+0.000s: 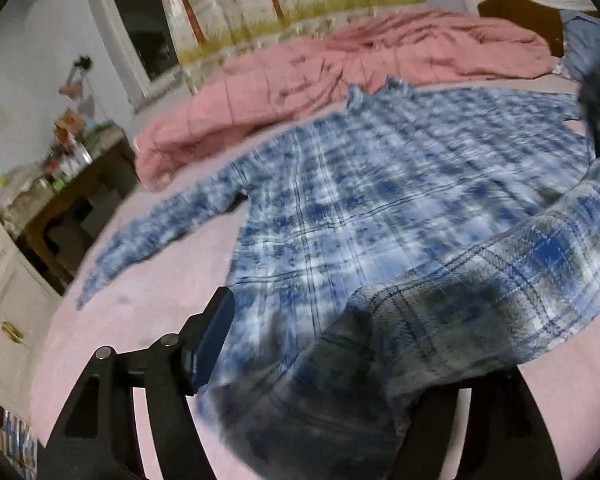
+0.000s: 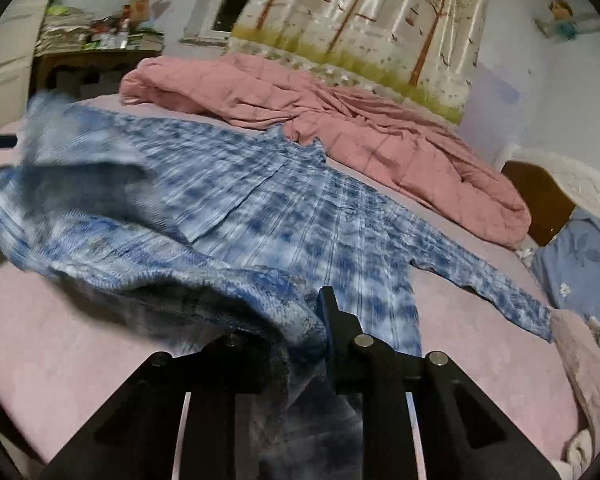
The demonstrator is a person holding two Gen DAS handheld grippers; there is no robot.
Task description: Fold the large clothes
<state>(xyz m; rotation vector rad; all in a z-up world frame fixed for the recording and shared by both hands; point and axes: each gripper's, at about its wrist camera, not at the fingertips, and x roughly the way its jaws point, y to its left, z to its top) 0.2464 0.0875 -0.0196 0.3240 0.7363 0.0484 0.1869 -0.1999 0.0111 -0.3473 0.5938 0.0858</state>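
A large blue and white plaid shirt [image 1: 380, 184] lies spread on the pink bed sheet [image 1: 140, 312], collar towards the far side and both sleeves out. Its near hem [image 1: 480, 280] is raised off the bed and folded back between the two grippers. My left gripper [image 1: 300, 320] has bunched hem cloth filling its jaws; only its left finger [image 1: 216, 332] shows, the other is under the cloth. My right gripper [image 2: 296, 312] is shut on the hem [image 2: 240, 292]; its right finger [image 2: 332, 320] shows, the left one is covered. The picture is blurred.
A crumpled pink quilt [image 2: 380, 140] lies along the far side of the bed. A cluttered wooden desk [image 1: 72, 176] and a white cupboard [image 1: 4, 300] stand to the left. A brown headboard [image 2: 540, 196] and a blue floral pillow [image 2: 580, 264] are at the right.
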